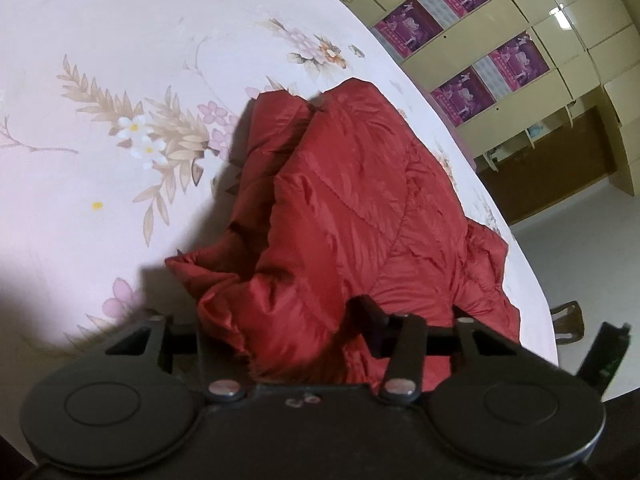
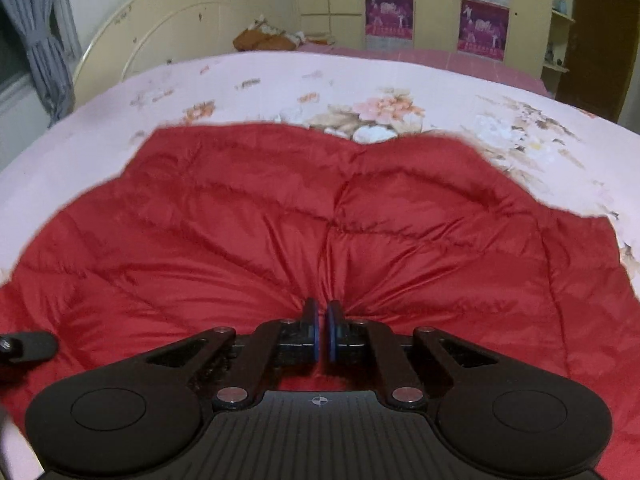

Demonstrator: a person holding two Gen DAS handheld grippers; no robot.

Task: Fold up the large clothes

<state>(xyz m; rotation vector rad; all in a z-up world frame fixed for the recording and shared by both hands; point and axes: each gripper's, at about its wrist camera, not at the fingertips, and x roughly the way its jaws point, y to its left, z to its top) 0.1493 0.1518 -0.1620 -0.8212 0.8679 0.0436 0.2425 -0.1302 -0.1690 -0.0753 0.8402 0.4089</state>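
A red quilted puffer jacket (image 1: pixel 352 208) lies on a bed with a pale pink floral sheet (image 1: pixel 120 80). In the left wrist view the jacket hangs bunched and lifted, and my left gripper (image 1: pixel 304 332) is shut on a fold of it; one finger (image 1: pixel 370 320) shows and the fabric hides the other. In the right wrist view the jacket (image 2: pixel 280 220) spreads wide across the sheet (image 2: pixel 280 76). My right gripper (image 2: pixel 322 316) is shut on a pinch of the red fabric, which puckers around its fingertips.
The bed edge runs down the right side of the left wrist view, with the floor (image 1: pixel 580 248) beyond. A cream wardrobe with purple posters (image 2: pixel 484 28) stands behind the bed. A cream headboard (image 2: pixel 160 28), a brown bundle (image 2: pixel 268 38) and a grey curtain (image 2: pixel 44 40) are at the back.
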